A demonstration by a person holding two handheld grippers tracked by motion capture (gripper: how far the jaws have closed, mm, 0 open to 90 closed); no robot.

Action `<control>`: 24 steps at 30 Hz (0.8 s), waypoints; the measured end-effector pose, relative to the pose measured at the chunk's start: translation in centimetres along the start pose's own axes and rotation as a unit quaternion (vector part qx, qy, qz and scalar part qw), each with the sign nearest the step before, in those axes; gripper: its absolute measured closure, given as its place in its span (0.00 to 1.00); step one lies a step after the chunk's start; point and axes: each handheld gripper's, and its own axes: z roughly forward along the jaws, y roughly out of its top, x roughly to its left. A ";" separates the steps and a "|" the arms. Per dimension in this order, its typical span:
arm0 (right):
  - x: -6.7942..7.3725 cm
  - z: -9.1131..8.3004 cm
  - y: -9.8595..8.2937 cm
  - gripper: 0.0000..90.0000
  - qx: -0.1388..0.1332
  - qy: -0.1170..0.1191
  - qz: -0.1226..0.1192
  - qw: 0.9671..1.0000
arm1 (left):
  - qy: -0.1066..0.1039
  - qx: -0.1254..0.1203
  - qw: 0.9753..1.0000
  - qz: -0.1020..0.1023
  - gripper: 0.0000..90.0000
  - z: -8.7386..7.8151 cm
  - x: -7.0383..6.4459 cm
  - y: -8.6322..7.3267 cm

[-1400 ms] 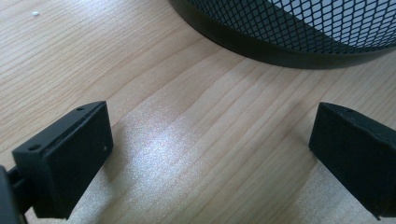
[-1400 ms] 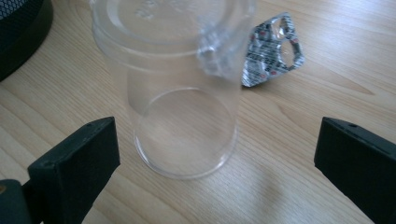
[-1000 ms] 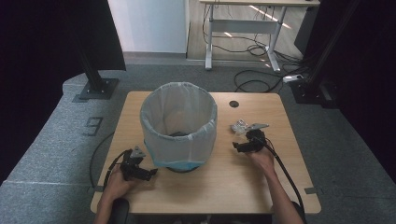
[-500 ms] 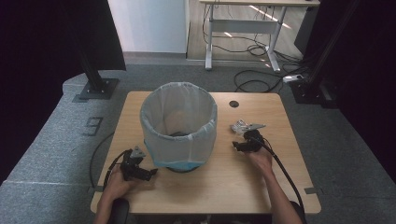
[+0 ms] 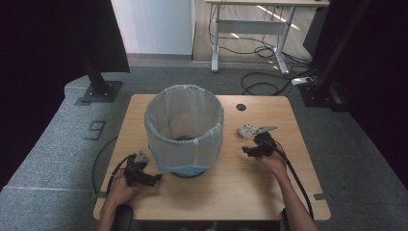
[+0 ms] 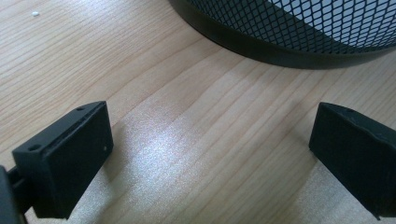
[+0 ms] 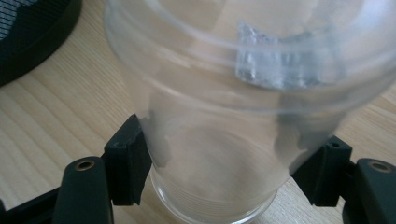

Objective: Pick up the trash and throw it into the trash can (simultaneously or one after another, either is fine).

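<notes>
Right tongs [image 7: 219, 161] clasp clear cup [image 7: 243, 93], apparently lying sideways.

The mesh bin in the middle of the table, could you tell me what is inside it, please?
A pale liner bag lines the bin and folds over its rim. At the bottom a dark patch shows; whether any rubbish lies there cannot be told, since the near wall hides part of the floor.

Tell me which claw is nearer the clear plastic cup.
Right. The right claw has its jaws on either side of the clear plastic cup, touching its lower wall. The left claw sits open on the other side of the bin, by its base.
</notes>
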 end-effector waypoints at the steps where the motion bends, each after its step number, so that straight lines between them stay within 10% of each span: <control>1: 0.0 -0.2 0.1 0.33 0.000 0.000 0.000 1.000 | 0.000 0.000 1.000 0.000 0.00 0.0 0.0 0.0; 24: 0.8 -5.0 3.2 0.33 -0.009 0.030 -0.008 0.999 | 0.000 0.000 1.000 0.000 0.00 0.0 0.0 0.0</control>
